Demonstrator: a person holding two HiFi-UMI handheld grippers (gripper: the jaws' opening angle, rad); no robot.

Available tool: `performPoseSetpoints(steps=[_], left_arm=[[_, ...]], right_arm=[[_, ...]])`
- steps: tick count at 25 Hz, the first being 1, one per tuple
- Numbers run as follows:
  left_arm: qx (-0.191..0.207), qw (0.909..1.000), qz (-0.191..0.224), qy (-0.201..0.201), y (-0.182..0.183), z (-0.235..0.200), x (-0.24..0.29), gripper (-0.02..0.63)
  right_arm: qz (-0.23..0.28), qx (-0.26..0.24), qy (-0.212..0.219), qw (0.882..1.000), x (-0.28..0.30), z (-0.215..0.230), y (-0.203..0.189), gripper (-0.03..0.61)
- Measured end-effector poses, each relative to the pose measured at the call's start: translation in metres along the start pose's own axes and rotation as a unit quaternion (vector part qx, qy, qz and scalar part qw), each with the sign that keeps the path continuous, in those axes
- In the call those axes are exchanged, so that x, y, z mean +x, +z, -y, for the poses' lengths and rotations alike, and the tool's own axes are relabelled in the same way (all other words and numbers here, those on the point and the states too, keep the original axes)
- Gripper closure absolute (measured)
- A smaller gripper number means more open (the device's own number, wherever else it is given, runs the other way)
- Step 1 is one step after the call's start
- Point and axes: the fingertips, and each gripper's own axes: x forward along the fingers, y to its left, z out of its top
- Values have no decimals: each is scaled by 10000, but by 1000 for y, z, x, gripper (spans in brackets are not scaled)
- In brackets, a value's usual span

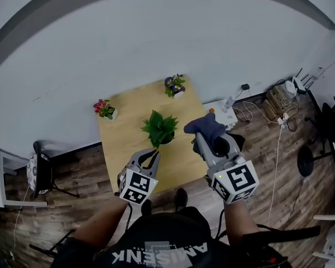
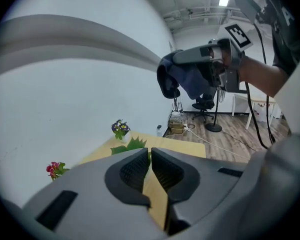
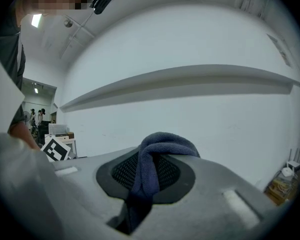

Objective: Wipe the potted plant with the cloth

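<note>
A green leafy potted plant [image 1: 159, 128] stands in the middle of the small wooden table [image 1: 128, 124]. My left gripper [image 1: 152, 157] hovers just in front of it, jaws shut with nothing between them; in the left gripper view [image 2: 149, 156] the plant's leaves [image 2: 131, 145] peek over the tips. A dark blue cloth [image 1: 205, 127] is clamped in my right gripper [image 1: 200, 137], held right of the plant. In the right gripper view the cloth [image 3: 152, 159] bulges out between the pads. The left gripper view also shows the cloth [image 2: 182, 79] up high.
A pink flower pot [image 1: 104, 110] stands at the table's left back corner, a purple flower pot [image 1: 175, 86] at its far back corner. A white wall lies behind. Cables and a power strip [image 1: 251, 109] lie on the wood floor right; a chair [image 1: 40, 172] stands left.
</note>
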Motion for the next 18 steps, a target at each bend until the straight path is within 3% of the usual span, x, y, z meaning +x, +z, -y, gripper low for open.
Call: performPoseSetpoints(steps=[1,3,4,7,14,18], left_arm=[[92,9999,-61,-1,-3,5,8,609],[368,9991,-194,-6,-10,14,24,535],[545,9980,-310,-2,-16,18,33,528],[1053,9906,-875,22,-41,24,61,489],[1842,9698,-1568,298,-70,8,101,489],[2431,9511,-1876,341,-81,-1,113,489]], right_arm=[[-25,-2,44,10000,0,4,-2,526],[-81,-19,125,9999,0,10,-6,526],[-117,-33,155,9998,0,13,-8,526],[-202,-57,179,9996,-1,21,-15,526],[-351,-19,215,9992,-3,40,-28,526],[-445,43,228,9987,-7,48,-38,526]])
